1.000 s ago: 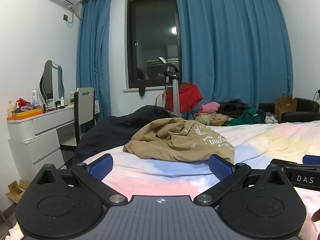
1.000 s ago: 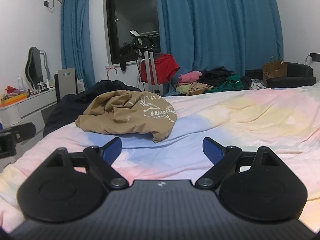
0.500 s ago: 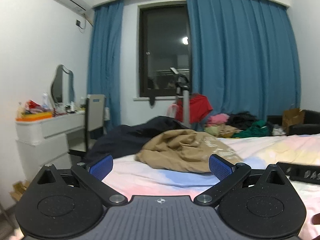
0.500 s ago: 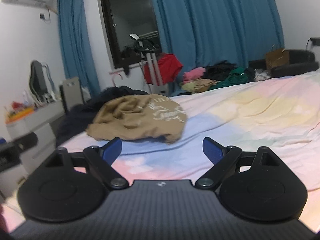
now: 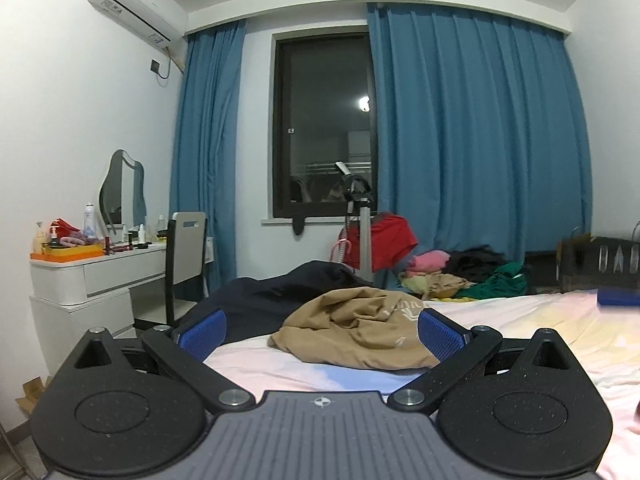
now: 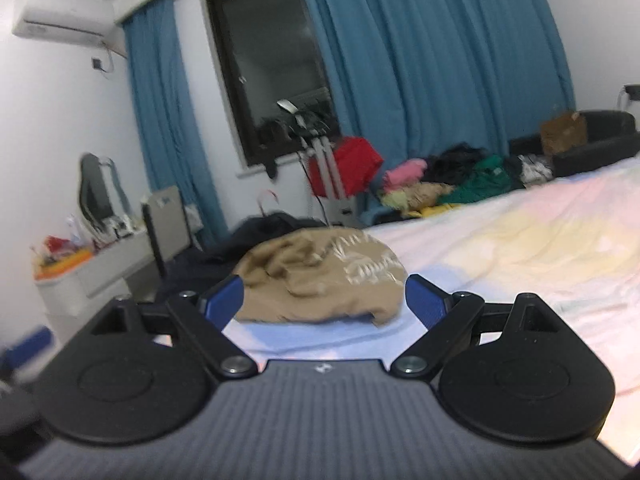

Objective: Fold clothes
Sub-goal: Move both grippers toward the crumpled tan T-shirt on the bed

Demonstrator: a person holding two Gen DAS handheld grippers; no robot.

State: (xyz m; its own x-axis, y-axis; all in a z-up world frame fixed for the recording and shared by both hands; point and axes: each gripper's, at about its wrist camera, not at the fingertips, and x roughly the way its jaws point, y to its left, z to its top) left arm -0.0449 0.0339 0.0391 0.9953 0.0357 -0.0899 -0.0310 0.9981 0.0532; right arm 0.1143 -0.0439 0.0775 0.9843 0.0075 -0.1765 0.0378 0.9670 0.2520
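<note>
The crumpled tan shirt [image 5: 360, 332] lay in a heap on the pastel bedsheet [image 6: 520, 248], straight ahead of both my grippers. My left gripper [image 5: 322, 330] and right gripper [image 6: 324, 300] were spread wide, empty, about equally near.

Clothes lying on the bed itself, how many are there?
2: a crumpled tan shirt in the middle of the bed, and a dark garment behind it at the far edge. Others may be hidden underneath.

Both wrist views low over bed [image 5: 520, 320], sharing tan garment [image 5: 360, 332], window [image 5: 324, 128].
</note>
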